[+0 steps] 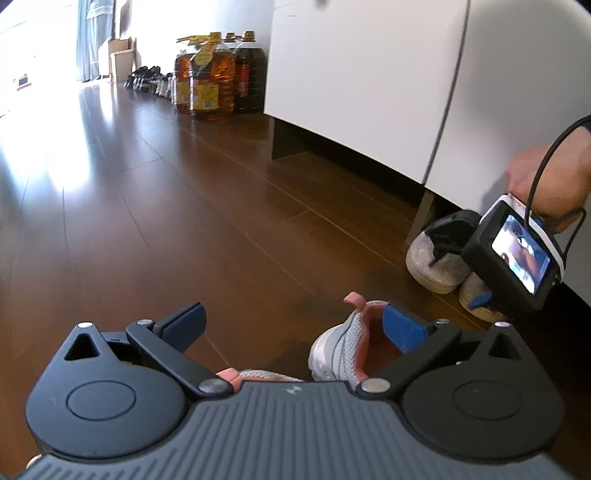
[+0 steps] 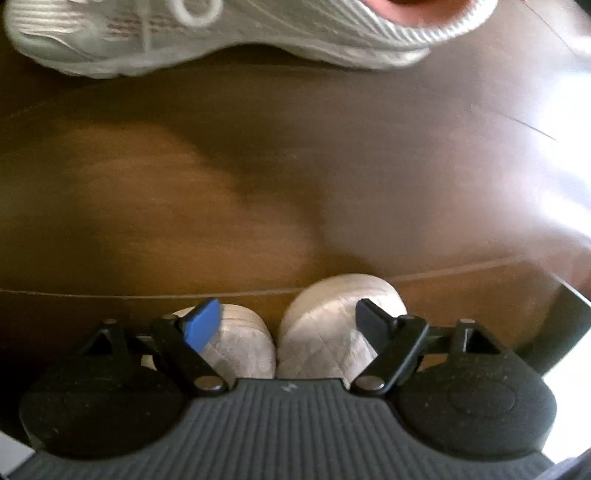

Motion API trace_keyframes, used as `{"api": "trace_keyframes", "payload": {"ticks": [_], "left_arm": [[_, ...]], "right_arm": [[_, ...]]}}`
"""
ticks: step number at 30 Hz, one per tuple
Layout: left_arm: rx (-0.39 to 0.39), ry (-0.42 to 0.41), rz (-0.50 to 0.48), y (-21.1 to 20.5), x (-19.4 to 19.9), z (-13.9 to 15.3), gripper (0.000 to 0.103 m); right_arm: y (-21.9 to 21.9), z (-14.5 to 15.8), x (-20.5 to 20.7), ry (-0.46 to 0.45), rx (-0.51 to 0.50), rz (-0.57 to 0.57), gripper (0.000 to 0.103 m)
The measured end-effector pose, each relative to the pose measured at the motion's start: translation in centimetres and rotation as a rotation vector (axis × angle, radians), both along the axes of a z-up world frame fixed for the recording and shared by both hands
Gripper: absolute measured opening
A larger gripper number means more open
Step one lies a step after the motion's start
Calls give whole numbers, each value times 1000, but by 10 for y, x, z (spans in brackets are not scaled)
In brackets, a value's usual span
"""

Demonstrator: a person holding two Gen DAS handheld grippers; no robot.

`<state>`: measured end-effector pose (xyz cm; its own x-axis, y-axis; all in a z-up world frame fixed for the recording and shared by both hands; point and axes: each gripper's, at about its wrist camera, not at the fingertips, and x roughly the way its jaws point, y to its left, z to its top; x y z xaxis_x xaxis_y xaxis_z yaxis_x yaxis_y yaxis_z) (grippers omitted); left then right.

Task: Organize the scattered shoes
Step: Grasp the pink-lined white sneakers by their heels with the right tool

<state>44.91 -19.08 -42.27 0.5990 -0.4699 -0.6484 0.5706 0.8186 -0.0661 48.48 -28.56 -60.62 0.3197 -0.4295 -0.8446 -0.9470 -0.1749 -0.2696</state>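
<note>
In the left wrist view my left gripper (image 1: 293, 325) is open low over the wooden floor. Its right finger sits inside the collar of a white and pink mesh sneaker (image 1: 343, 347); a second pink heel tab (image 1: 229, 374) shows under the gripper body. My right gripper (image 1: 513, 266) hangs over a pair of white quilted shoes (image 1: 436, 266) by the cabinet foot. In the right wrist view my right gripper (image 2: 290, 321) is open above the two white quilted toes (image 2: 321, 325), touching neither clearly. A white and pink sneaker (image 2: 221, 33) lies across the top.
A white cabinet (image 1: 369, 81) stands on legs along the right. Several large oil bottles (image 1: 218, 77) stand beside it, with a row of dark shoes (image 1: 147, 79) and cardboard boxes (image 1: 123, 59) farther back. Wooden floor (image 1: 147, 206) stretches left.
</note>
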Motion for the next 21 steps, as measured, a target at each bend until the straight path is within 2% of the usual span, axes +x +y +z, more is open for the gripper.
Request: {"api": "trace_keyframes", "payload": {"ticks": [2, 4, 8, 11, 13, 14, 15, 17, 20, 21], "left_arm": [[6, -7, -9, -2, -3, 1, 103], [7, -11, -15, -2, -6, 2, 103], [7, -18, -26, -2, -18, 4, 103], [21, -11, -68, -8, -27, 1, 103], [43, -19, -98, -12, -35, 1, 103], [46, -18, -103, -11, -39, 1, 103], [49, -16, -108, -11, -42, 2, 103], [65, -7, -102, -4, -55, 3, 103], [91, 11, -68, 7, -72, 1, 103], [99, 21, -51, 11, -78, 0, 103]], "right_arm": [[7, 9, -8, -36, 51, -44, 78], [21, 21, -24, -34, 155, -102, 79], [35, 22, -46, -68, 184, -217, 79], [22, 44, -41, -145, 374, -585, 79], [2, 53, -49, -208, 460, -755, 78], [-1, 56, -47, -219, 485, -794, 77], [-6, 67, -53, -227, 552, -846, 76], [-9, 83, -65, -232, 666, -913, 66], [19, 114, -89, -135, 908, -1000, 66], [20, 120, -78, -97, 959, -1079, 66]]}}
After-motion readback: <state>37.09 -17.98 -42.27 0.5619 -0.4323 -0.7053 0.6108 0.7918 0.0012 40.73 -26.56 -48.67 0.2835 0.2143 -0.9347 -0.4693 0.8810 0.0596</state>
